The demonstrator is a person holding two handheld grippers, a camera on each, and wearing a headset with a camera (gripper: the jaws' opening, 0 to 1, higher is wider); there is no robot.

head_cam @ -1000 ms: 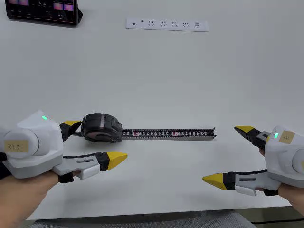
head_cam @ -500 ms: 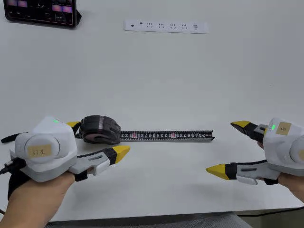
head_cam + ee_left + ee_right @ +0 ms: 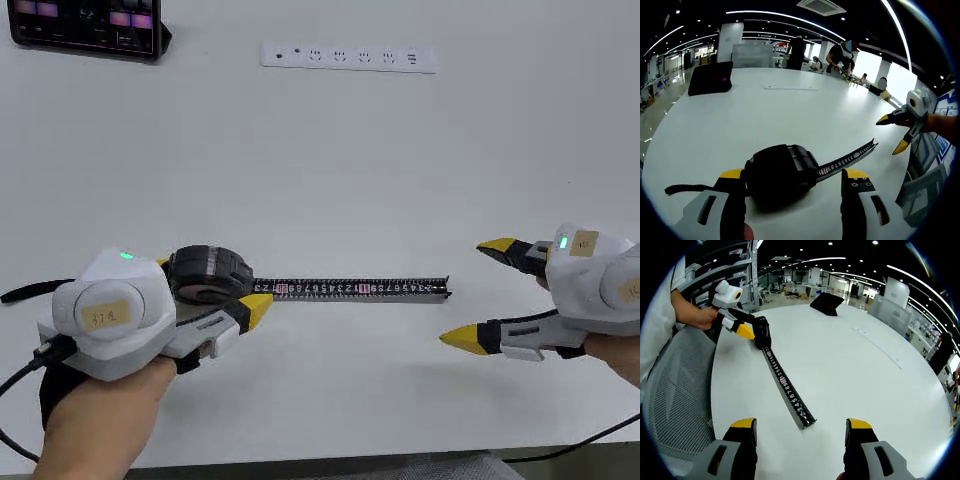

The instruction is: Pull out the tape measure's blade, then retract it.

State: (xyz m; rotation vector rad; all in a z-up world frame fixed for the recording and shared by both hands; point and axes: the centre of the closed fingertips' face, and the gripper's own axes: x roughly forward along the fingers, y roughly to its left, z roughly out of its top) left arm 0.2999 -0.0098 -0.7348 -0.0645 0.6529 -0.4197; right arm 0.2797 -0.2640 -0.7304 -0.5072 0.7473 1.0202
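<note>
A black tape measure case (image 3: 205,270) lies on the white table (image 3: 330,170), with its blade (image 3: 350,289) drawn out to the right and flat on the surface. My left gripper (image 3: 210,285) is open and straddles the case, one yellow-tipped finger (image 3: 256,305) on its near side. In the left gripper view the case (image 3: 782,170) sits between the jaws, with a gap on its right. My right gripper (image 3: 473,292) is open, just right of the blade's hooked end (image 3: 446,289). In the right gripper view that end (image 3: 808,422) lies between the fingers without touching them.
A white power strip (image 3: 348,56) lies at the far side of the table, and a dark tablet (image 3: 88,25) stands at the far left. A black cable (image 3: 25,292) trails off the left gripper. A mesh chair (image 3: 675,405) sits by the near table edge.
My left gripper has moved forward and right until its jaws straddle the case. My right gripper has risen slightly and drawn level with the blade's end. The tape has stayed put.
</note>
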